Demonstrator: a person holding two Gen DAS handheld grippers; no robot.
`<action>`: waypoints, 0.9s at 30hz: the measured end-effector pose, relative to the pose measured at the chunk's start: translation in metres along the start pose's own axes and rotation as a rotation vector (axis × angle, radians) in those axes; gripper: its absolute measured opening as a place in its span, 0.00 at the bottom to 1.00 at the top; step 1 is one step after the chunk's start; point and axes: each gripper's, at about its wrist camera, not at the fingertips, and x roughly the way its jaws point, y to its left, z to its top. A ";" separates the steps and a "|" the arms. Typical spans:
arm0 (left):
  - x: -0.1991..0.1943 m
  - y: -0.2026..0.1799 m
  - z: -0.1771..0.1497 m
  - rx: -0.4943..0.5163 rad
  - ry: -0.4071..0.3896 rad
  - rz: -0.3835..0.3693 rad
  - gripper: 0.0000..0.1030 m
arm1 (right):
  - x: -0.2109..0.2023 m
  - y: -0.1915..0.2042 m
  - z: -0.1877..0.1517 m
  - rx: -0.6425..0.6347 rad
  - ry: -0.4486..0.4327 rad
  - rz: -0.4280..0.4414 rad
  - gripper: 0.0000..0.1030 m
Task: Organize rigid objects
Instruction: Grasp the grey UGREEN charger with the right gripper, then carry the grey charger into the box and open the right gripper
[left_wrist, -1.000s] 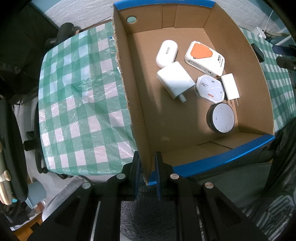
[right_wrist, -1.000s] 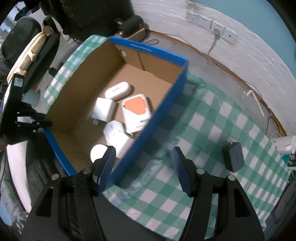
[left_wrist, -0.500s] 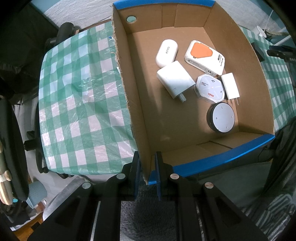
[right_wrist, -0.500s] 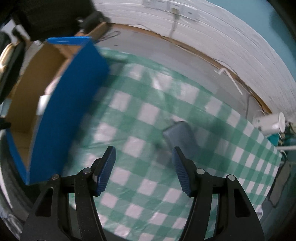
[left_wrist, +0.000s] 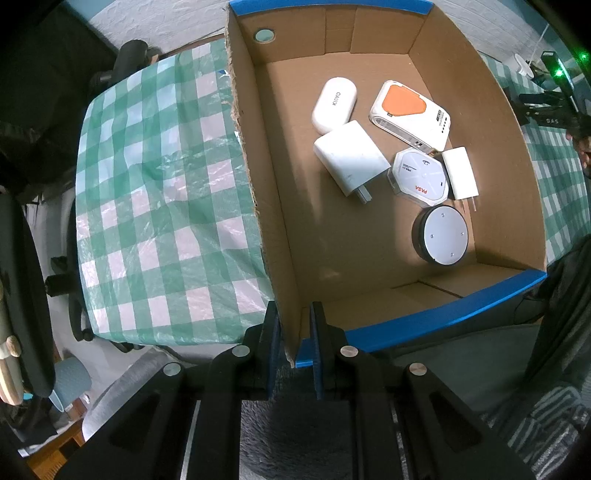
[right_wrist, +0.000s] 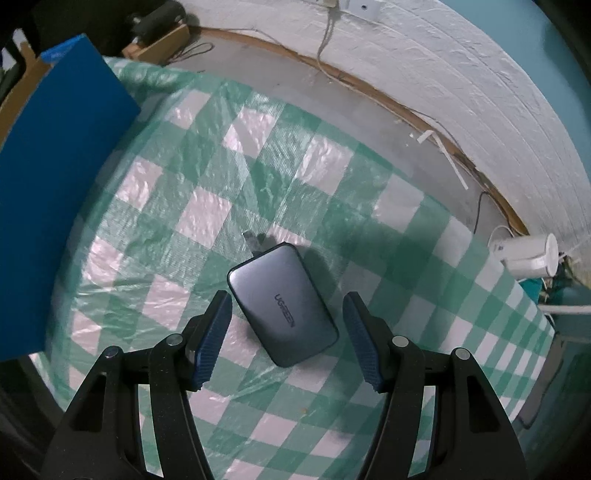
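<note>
Pinching the near corner of the cardboard box (left_wrist: 280, 258): left tool (left_wrist: 292, 347), fingers pressed on either side of the box wall at 6 o'clock in the left wrist view. Standing on the green-checked tabletop (left_wrist: 155, 206), blue-trimmed, open at the top. Lying inside on the box floor: white oval case (left_wrist: 334, 105) toward 12 o'clock, white square charger (left_wrist: 351, 160) just below and touching it, white and orange device (left_wrist: 410, 110) at 1 o'clock, octagonal white puck (left_wrist: 419, 181) touching the small white plug (left_wrist: 460, 177) at 2 o'clock, round black disc with grey top (left_wrist: 441, 234) at 3 o'clock, just beside the puck.

Hanging above the dark grey charger (right_wrist: 282, 308) in the right wrist view: right tool (right_wrist: 286, 341), fingers spread apart, touching nothing. Lying flat on the tabletop near the middle of that view, slanted from 11 to 5 o'clock, prongs toward 11 o'clock, lower part between the blue pads (right_wrist: 212, 343), clear of both. Showing at 9 to 10 o'clock, well apart from the charger: blue outer wall of the box. Standing off the tabletop edge at 3 o'clock: white cylinder (right_wrist: 528, 256).
</note>
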 end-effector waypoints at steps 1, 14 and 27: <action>0.001 0.000 0.001 0.001 0.001 0.001 0.14 | 0.001 0.001 0.000 -0.004 -0.003 -0.002 0.62; 0.002 0.000 0.002 0.005 0.003 0.000 0.16 | 0.013 -0.003 0.010 0.155 0.055 0.034 0.44; 0.003 -0.001 0.005 0.008 0.002 -0.001 0.17 | -0.001 0.022 -0.019 0.244 0.121 0.122 0.40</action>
